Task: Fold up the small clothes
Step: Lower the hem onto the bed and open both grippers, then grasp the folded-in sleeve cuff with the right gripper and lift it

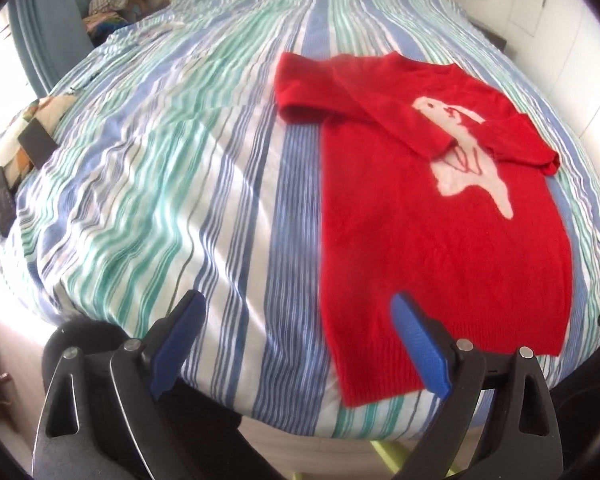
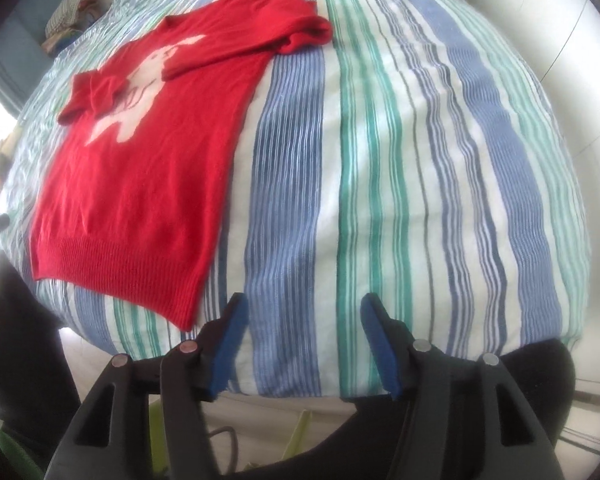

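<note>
Because the small red knitted sweater with a white animal motif (image 1: 440, 240) is soft, light wool, it should drape and sag rather than hold shape, so a pinch at the ribbed hem (image 2: 116, 272) corners looks the surest hold. It lies flat on the blue, green and white striped bed cover (image 2: 380, 160), both sleeves already crossed over the chest. The left gripper (image 1: 296, 344) and right gripper (image 2: 300, 344) hover near the hem, both released and empty.

Left claw (image 1: 298, 334) and right claw (image 2: 302, 326), black plastic arms, blue ribbed pads, silver round screws
</note>
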Available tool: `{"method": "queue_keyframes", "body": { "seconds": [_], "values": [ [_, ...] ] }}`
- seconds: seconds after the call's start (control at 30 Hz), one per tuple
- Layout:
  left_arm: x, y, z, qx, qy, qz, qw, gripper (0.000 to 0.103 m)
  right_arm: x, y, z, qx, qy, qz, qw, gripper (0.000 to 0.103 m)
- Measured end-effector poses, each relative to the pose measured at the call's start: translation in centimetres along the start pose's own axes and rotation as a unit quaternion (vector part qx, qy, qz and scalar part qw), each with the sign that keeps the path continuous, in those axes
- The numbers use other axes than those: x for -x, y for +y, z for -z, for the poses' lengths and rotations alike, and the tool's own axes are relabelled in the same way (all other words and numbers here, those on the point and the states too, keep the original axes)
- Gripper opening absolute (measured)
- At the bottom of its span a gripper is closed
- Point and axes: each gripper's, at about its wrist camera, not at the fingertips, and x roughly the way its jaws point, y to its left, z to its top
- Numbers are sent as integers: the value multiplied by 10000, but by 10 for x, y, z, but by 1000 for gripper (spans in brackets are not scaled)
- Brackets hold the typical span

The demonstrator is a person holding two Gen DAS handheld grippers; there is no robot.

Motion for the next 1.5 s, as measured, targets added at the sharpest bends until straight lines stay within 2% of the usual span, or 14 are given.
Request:
{"method": "queue_keyframes", "body": {
  "seconds": [0.17,0.27,0.4,0.53,0.7,0.87,0.9,0.93,0.97,1.03,1.1,1.23,1.37,1.5],
  "values": [
    [-10,0,7,-113,32,-143,9998,95,11,-3,-7,108,-218,53,9997,59],
    [-11,4,10,-53,40,-157,9999,95,24,6,-31,466,-562,86,9973,59],
    [-9,8,12,81,44,-161,9998,95,39,34,-85,1311,-1269,342,9826,61],
    [-7,9,12,174,33,-212,9996,95,24,74,-130,2088,-1637,142,9640,64],
    [-5,12,15,169,101,-329,9993,95,-29,135,-171,2678,-1521,-379,9506,64],
    [-5,20,20,205,179,-493,9984,95,-97,168,-198,2958,-1165,-14,9481,63],
    [-6,22,21,231,201,-505,9983,95,-106,165,-202,2866,-1054,11,9522,46],
    [-6,24,22,259,212,-514,9981,95,-109,156,-207,2682,-1029,-49,9578,30],
    [-5,26,24,288,213,-511,9981,95,-105,144,-211,2434,-1098,-6,9637,5],
    [-5,29,26,333,219,-491,9980,95,-81,106,-219,1716,-1399,-267,9748,5],
    [-7,30,28,353,246,-457,9980,95,-51,52,-223,938,-1762,-260,9795,5],
    [-14,23,28,333,361,-313,9983,95,1,-84,-208,-703,-2210,284,9723,5],
    [-17,3,21,212,436,-132,9987,95,14,-189,-177,-1716,-2012,851,9606,5],
    [-8,-20,12,-47,324,-58,9994,95,-2,-231,-147,-2209,-1766,772,9561,5]
  ]
}}
